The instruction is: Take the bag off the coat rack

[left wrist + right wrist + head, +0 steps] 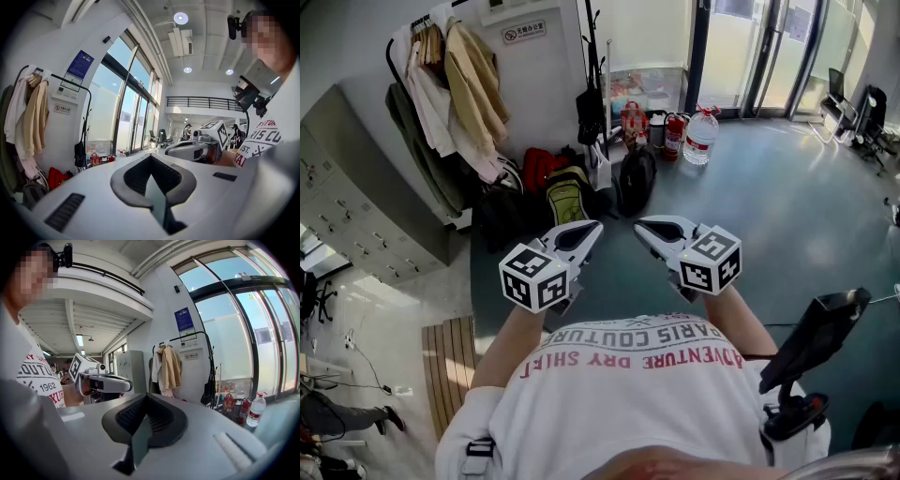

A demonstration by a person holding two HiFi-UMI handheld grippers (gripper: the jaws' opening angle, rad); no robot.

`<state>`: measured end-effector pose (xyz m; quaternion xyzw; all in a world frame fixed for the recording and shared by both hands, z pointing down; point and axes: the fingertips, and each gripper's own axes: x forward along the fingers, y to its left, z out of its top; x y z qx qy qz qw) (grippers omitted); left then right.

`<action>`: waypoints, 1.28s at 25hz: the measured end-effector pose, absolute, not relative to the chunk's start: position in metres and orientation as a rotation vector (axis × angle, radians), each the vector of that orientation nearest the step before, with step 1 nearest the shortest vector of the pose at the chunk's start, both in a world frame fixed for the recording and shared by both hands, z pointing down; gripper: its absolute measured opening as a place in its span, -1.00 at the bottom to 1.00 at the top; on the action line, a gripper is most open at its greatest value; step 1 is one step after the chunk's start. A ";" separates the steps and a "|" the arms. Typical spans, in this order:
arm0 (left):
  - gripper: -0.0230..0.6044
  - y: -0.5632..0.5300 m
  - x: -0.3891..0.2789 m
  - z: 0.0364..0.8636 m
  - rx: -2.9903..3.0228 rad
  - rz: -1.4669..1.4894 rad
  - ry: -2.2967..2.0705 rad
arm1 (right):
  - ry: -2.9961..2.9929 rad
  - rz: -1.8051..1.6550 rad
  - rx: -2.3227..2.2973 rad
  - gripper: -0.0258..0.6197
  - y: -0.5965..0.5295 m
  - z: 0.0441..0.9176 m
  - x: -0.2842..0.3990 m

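Observation:
A black bag [590, 114] hangs on a slim black coat rack [592, 56] by the white wall, well ahead of both grippers. My left gripper [592, 227] and right gripper [641, 225] are held side by side at chest height, tips pointing toward the rack, both shut with nothing between the jaws. In the left gripper view the bag [80, 155] hangs on the rack [85, 129] far off to the left, past my shut left gripper [151, 158]. In the right gripper view the bag [206, 396] and rack [212, 366] stand to the right of my shut right gripper [146, 397].
A garment rail with coats [455, 80] stands left of the rack. Backpacks [567, 192] and a black pack [636, 178] lie on the floor at its foot. A red bag [633, 122], fire extinguishers [673, 136] and a water bottle [700, 136] sit by the glass doors. Grey lockers [356, 216] line the left.

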<state>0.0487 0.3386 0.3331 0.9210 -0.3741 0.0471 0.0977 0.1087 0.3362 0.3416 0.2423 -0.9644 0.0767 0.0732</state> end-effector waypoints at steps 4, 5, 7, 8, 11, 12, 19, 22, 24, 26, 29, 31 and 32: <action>-0.92 0.339 0.045 0.331 2.731 0.149 -1.102 | -2.895 0.229 0.729 -0.92 0.336 0.340 0.103; -0.92 0.340 0.046 0.330 2.730 0.151 -1.100 | -2.895 0.230 0.727 -0.92 0.337 0.339 0.103; -0.92 0.342 0.050 0.327 2.730 0.154 -1.100 | -2.895 0.227 0.726 -0.92 0.338 0.336 0.106; -0.92 0.342 0.051 0.325 2.730 0.156 -1.102 | -2.894 0.226 0.727 -0.92 0.338 0.334 0.107; -0.92 0.344 0.053 0.324 2.729 0.157 -1.105 | -2.893 0.225 0.730 -0.92 0.339 0.333 0.109; -0.92 0.345 0.053 0.324 2.728 0.158 -1.106 | -2.893 0.225 0.731 -0.92 0.340 0.334 0.110; -0.92 0.350 0.062 0.326 2.732 0.172 -1.093 | -2.877 0.233 0.736 -0.92 0.343 0.339 0.116; -0.92 0.349 0.062 0.327 2.731 0.169 -1.089 | -2.881 0.237 0.754 -0.92 0.343 0.339 0.117; -0.92 0.350 0.065 0.330 2.730 0.162 -1.087 | -2.883 0.242 0.761 -0.92 0.345 0.343 0.121; -0.92 0.351 0.070 0.333 2.732 0.156 -1.078 | -2.882 0.252 0.771 -0.92 0.348 0.347 0.126; -0.92 0.350 0.079 0.337 2.738 0.154 -1.055 | -2.875 0.270 0.798 -0.92 0.348 0.353 0.136; -0.92 0.348 0.083 0.341 2.736 0.159 -1.040 | -2.869 0.279 0.815 -0.92 0.346 0.356 0.141; -0.92 0.348 0.085 0.343 2.735 0.164 -1.032 | -2.866 0.283 0.824 -0.92 0.345 0.358 0.144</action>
